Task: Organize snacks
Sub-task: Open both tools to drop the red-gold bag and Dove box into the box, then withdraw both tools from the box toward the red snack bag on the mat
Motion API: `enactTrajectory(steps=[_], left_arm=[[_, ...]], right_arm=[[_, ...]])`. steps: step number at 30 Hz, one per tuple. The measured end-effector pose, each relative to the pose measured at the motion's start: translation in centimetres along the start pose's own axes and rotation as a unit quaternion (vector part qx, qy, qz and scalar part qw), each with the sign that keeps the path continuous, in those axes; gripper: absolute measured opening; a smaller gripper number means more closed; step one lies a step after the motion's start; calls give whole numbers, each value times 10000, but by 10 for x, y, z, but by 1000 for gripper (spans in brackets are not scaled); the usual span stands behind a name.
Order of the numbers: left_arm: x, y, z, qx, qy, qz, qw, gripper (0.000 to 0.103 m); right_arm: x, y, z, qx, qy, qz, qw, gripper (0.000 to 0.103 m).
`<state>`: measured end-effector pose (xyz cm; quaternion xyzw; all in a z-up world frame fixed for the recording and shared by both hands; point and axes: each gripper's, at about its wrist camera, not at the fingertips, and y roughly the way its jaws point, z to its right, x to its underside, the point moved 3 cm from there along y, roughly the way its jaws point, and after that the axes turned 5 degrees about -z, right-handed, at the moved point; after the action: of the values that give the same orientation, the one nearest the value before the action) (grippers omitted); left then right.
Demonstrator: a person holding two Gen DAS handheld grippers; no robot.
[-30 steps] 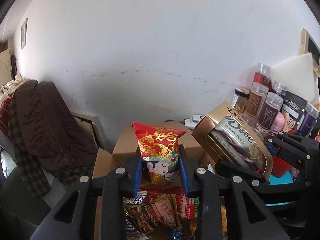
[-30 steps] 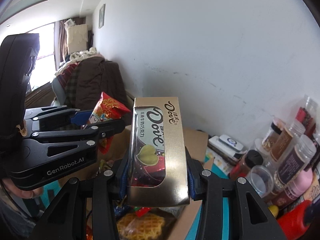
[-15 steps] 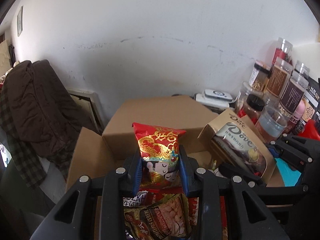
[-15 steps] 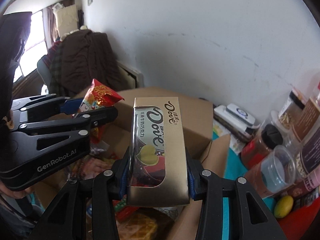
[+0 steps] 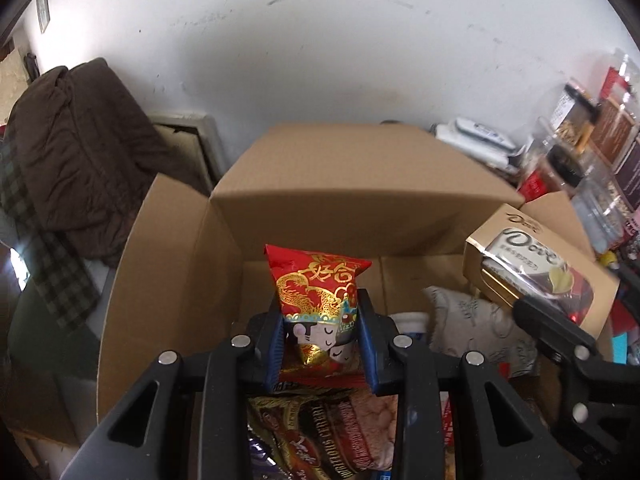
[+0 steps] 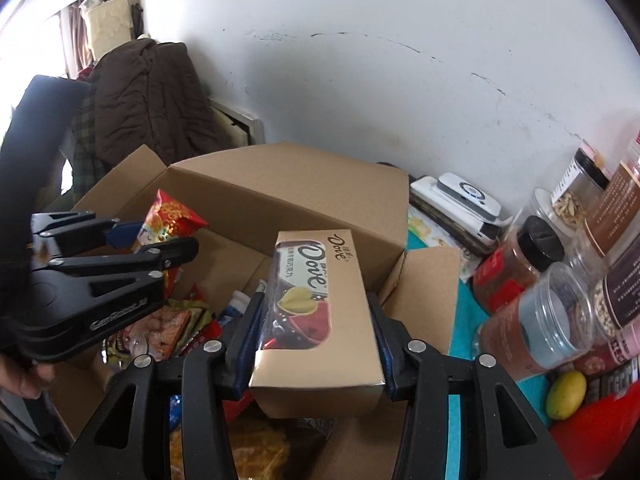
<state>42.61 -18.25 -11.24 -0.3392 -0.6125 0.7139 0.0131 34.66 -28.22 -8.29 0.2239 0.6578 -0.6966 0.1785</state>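
Right wrist view: the right gripper point(image 6: 316, 344) is opening around the chocolate box point(image 6: 316, 304), right over the open cardboard box point(image 6: 288, 188). Beside it, the left gripper point(image 5: 320, 344) squeezes a red snack bag point(image 5: 320, 292), standing tall.

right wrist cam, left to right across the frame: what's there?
left gripper shut on the red snack bag → Dove chocolate box between the opening jaws of the right gripper → black-lidded jar → yellow lemon
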Motion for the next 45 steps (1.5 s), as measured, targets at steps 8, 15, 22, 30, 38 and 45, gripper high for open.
enactTrajectory(steps=[8, 15, 22, 30, 38, 45], left_arm=[[1, -9, 2, -165, -32, -12, 9999, 36], [2, -40, 4, -219, 4, 209, 9995, 36], [3, -88, 6, -231, -32, 579, 9981, 36], [11, -147, 8, -270, -38, 1072, 9939, 36], [30, -199, 13, -329, 44, 1476, 9885, 36], [52, -237, 19, -311, 97, 1723, 9845, 36]], right_arm=[[0, -8, -4, 80, -43, 62, 9999, 63], [0, -33, -4, 4, 26, 228, 9997, 63], [-3, -75, -5, -31, 77, 564, 9984, 63], [-2, -127, -13, 21, -47, 989, 9951, 63], [8, -172, -23, 120, -117, 1301, 9914, 63], [25, -204, -35, 175, -194, 1485, 9886, 63]])
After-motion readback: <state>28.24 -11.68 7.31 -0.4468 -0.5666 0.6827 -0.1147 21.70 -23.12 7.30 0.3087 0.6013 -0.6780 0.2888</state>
